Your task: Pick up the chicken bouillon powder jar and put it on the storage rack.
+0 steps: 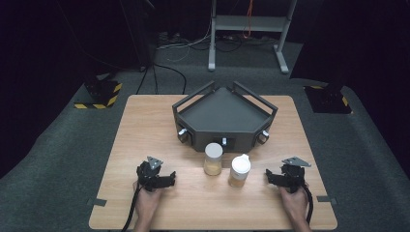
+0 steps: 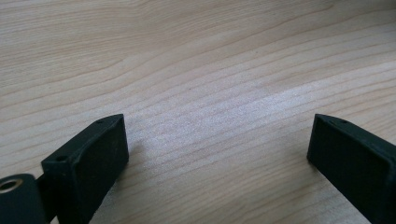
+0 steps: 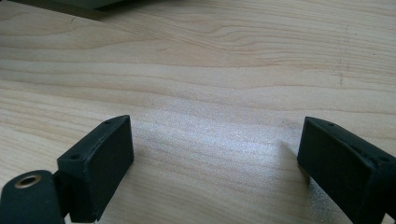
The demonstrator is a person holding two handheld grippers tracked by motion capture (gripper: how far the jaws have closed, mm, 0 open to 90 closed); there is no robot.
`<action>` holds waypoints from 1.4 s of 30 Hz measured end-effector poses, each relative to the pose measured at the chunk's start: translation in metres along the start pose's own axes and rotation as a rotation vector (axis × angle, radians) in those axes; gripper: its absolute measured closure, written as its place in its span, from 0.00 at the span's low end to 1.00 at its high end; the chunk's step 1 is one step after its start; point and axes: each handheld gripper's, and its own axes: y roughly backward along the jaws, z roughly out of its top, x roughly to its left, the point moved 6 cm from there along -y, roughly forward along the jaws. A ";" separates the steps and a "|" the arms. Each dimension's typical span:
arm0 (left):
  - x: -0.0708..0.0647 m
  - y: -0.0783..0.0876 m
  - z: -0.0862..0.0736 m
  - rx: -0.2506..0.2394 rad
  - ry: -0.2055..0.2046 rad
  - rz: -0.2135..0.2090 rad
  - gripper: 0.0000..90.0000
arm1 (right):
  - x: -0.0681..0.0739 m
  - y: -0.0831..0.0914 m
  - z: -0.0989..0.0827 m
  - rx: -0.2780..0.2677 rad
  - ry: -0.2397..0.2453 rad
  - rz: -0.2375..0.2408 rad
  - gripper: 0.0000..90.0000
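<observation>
Two jars (image 1: 213,158) (image 1: 239,170) stand between the tools – left (image 1: 170,179), right (image 1: 269,177), both gaping, empty – grey tray (image 1: 223,112) beyond on the worktop (image 1: 145,125).

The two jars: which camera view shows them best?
The high view. Both jars stand whole mid-table in front of the dark tray: the left jar with a flat lid, the right jar with a spouted lid. The left and right gripper views look at bare table wood between open jaws, with no jar in frame.

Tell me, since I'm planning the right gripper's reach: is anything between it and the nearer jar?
Nothing visible. Bare table lies between the right gripper and the white-capped jar; the open jaws hold nothing. The other jar stands beyond it.
</observation>
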 end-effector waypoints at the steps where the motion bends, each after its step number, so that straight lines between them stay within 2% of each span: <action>1: 0.000 0.000 0.000 0.000 0.000 0.000 0.06 | 0.000 0.000 0.000 0.000 0.000 0.000 0.11; 12: 0.000 -0.002 0.002 0.016 -0.020 -0.020 0.01 | 0.000 0.000 0.000 0.000 0.000 0.000 0.11; 20: -0.003 0.002 0.003 0.029 -0.071 -0.070 0.00 | 0.000 0.000 0.000 0.001 -0.001 -0.001 0.11; 23: -0.006 0.003 0.003 0.019 -0.084 -0.104 0.00 | 0.000 0.000 0.000 0.001 -0.001 -0.001 0.11; 24: -0.008 0.004 0.004 0.017 -0.087 -0.131 0.00 | 0.000 0.000 0.000 0.001 -0.001 -0.001 0.11; 25: -0.008 0.004 0.004 0.017 -0.087 -0.131 0.00 | 0.000 0.000 0.000 0.001 -0.001 -0.001 0.11; 26: -0.010 0.005 0.005 0.007 -0.088 -0.160 0.00 | 0.000 0.000 0.000 0.003 -0.003 -0.004 0.10; 29: -0.011 0.006 0.007 0.003 -0.092 -0.183 0.00 | 0.000 0.000 0.000 0.003 -0.004 -0.004 0.10; 30: -0.013 0.007 0.010 -0.003 -0.101 -0.211 0.01 | 0.000 0.000 0.000 0.003 -0.004 -0.004 0.10; 31: -0.013 0.007 0.010 -0.003 -0.101 -0.211 0.01 | 0.000 0.000 0.000 0.003 -0.004 -0.004 0.10; 33: -0.016 0.008 0.015 -0.004 -0.116 -0.237 0.01 | 0.000 0.000 0.000 0.003 -0.004 -0.004 0.10; 38: -0.030 0.007 0.026 -0.018 -0.161 -0.287 0.01 | 0.000 0.000 0.000 0.003 -0.005 -0.004 0.10; 39: -0.030 0.007 0.026 -0.018 -0.161 -0.287 0.01 | 0.000 0.000 0.000 0.003 -0.005 -0.004 0.10; 42: -0.037 0.005 0.031 -0.027 -0.165 -0.322 0.01 | 0.000 0.000 0.000 0.003 -0.004 -0.004 0.10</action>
